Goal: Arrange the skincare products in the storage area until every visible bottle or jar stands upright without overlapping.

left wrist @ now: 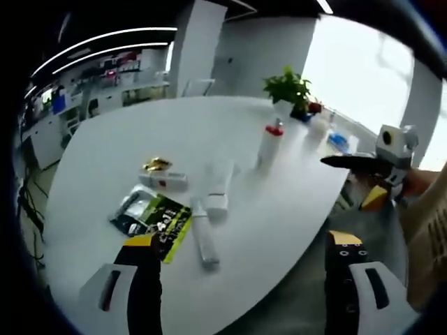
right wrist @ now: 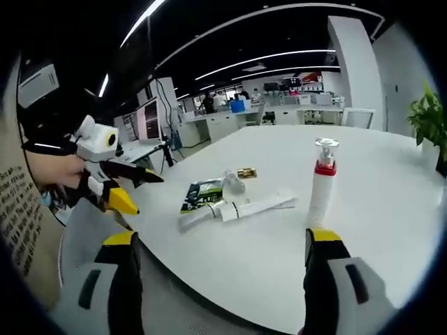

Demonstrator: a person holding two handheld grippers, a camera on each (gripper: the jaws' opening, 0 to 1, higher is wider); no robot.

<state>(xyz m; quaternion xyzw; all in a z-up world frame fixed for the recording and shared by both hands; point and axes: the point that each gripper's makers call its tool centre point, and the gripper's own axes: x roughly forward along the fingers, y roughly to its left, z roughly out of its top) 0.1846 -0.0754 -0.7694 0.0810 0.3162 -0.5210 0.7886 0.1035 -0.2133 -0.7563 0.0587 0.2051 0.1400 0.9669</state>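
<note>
A white bottle with a red collar stands upright on the white table. Flat near it lie two white tubes, a third slim tube, a green-and-black sachet, a small white box and a gold-wrapped item. My left gripper is open over the table's near edge, holding nothing. My right gripper is open too, short of the table edge. Each gripper also shows in the other's view, off the table.
A potted plant stands at the table's far end with a blue item and a small pale bottle beside it. A hand holds the left gripper. Desks and a chair lie beyond.
</note>
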